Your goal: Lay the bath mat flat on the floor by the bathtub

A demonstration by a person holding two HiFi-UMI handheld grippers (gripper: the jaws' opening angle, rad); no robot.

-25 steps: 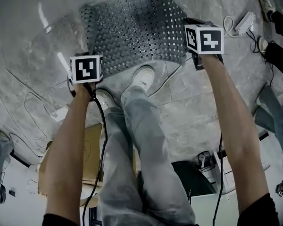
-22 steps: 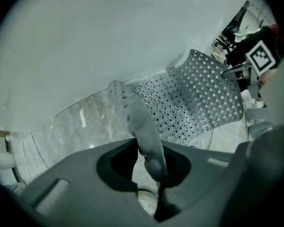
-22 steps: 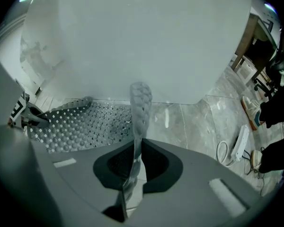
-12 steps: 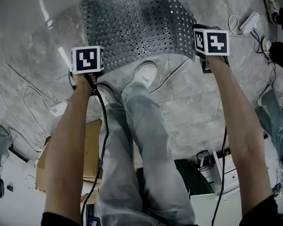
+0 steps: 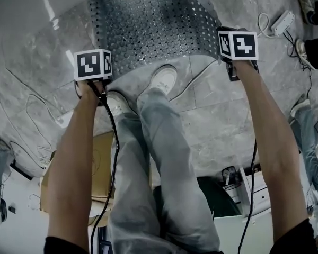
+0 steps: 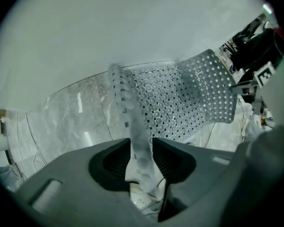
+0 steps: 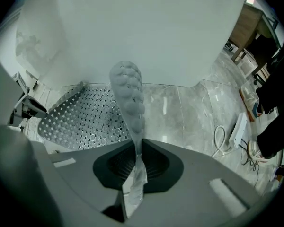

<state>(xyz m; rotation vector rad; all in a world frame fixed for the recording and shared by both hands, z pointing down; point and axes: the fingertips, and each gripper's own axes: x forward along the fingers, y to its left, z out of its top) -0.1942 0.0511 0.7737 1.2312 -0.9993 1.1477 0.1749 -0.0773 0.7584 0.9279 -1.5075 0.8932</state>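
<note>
The grey perforated bath mat (image 5: 148, 25) lies on the marble floor against the white bathtub wall (image 5: 21, 4), its two near corners lifted. My left gripper (image 5: 94, 62) is at the near left corner. In the left gripper view its jaws (image 6: 142, 148) are opening, and the mat's edge strip (image 6: 132, 126) hangs loose between them with gaps on both sides. My right gripper (image 5: 237, 46) is at the near right corner. In the right gripper view it (image 7: 137, 150) is shut on the mat's curled-up edge (image 7: 128, 98), with the mat's flat part (image 7: 85, 117) to the left.
The person's white shoes (image 5: 161, 81) stand just behind the mat's near edge. A white power strip (image 5: 282, 23) and cables (image 5: 262, 25) lie on the floor at the right, near other people's feet (image 5: 307, 52). A cardboard box (image 5: 103, 168) sits behind the left leg.
The left jaws have spread apart and let go of the mat's edge. Both grippers shifted slightly toward the tub, and the mat has settled lower against the tub wall.
</note>
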